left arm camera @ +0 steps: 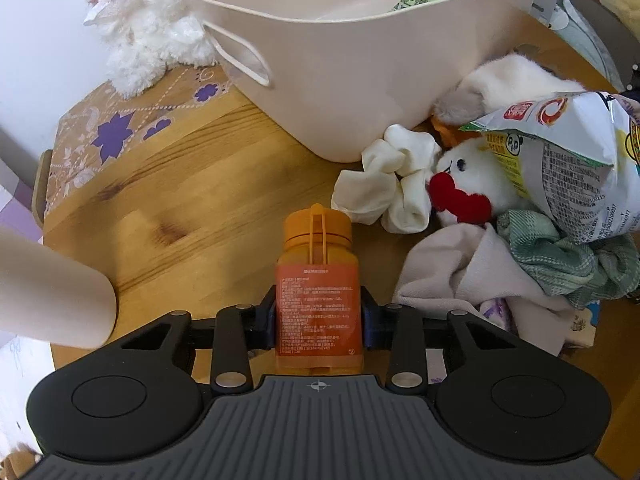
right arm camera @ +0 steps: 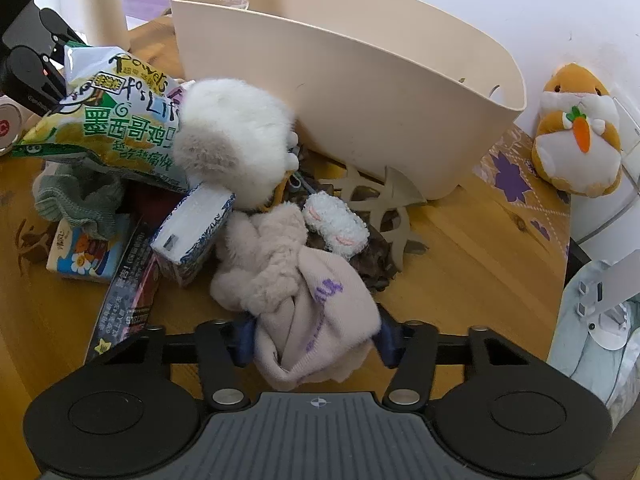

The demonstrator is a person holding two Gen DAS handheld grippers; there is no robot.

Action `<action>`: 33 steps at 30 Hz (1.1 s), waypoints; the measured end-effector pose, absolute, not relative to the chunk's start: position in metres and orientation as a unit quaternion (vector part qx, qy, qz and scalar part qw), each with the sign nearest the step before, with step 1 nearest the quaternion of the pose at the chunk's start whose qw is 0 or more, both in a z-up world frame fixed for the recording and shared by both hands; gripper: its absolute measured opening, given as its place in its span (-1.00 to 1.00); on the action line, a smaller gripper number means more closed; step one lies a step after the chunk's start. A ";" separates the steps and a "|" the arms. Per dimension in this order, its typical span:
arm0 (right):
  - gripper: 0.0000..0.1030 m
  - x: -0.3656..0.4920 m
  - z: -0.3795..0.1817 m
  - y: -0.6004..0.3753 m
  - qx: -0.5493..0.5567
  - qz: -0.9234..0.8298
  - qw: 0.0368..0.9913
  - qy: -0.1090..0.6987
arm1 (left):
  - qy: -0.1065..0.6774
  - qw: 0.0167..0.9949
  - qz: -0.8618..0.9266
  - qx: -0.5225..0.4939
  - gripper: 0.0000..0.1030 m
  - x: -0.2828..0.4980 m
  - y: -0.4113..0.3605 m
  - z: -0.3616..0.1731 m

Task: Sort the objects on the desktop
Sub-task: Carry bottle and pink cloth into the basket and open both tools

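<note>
An orange bottle [left arm camera: 318,280] with an orange cap lies on the wooden table [left arm camera: 180,184], cap pointing away. My left gripper [left arm camera: 319,320] is shut on its labelled body, a blue pad against each side. In the right wrist view my right gripper [right arm camera: 316,340] is shut on a pale pink knitted cloth [right arm camera: 320,320] with purple lettering and a fluffy trim; the cloth bunches between the pads. A beige plastic basket [left arm camera: 340,92] stands behind the bottle. The same kind of basket [right arm camera: 360,100] stands behind the cloth pile.
A heap lies right of the bottle: white scrunchie [left arm camera: 392,184], plush toy with red heart [left arm camera: 472,184], snack bag [left arm camera: 580,168], green cloth [left arm camera: 560,256]. The right wrist view shows a snack bag [right arm camera: 112,120], white fluffy toy [right arm camera: 236,136], tissue packs [right arm camera: 192,236] and hamster plush [right arm camera: 576,132].
</note>
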State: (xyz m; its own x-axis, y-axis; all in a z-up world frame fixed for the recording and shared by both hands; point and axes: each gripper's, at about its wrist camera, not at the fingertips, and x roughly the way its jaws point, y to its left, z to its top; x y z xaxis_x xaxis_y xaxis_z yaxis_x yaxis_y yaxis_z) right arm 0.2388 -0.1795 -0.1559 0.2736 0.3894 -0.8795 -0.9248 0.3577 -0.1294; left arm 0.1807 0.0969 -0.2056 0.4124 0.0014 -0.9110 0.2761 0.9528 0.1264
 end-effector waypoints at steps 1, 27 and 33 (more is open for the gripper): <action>-0.17 0.238 -0.154 -0.182 -0.337 0.456 0.722 0.395 | 0.535 0.831 -0.081 0.125 -0.27 0.178 0.097 -0.205; -0.27 0.286 -0.083 -0.229 -0.277 0.430 0.783 0.353 | 0.441 0.892 -0.053 0.080 -0.27 0.181 0.105 -0.108; -0.27 0.298 -0.064 -0.227 -0.274 0.422 0.798 0.331 | 0.410 0.908 -0.041 0.080 -0.27 0.200 0.101 -0.084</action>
State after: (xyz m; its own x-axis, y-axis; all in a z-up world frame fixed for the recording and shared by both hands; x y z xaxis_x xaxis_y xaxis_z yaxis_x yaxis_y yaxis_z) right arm 0.2976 -0.2271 -0.0636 0.4242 0.4920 -0.7603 -0.8551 0.4941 -0.1574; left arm 0.1997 0.1008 -0.0841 0.6607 -0.0093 -0.7506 0.1409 0.9837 0.1118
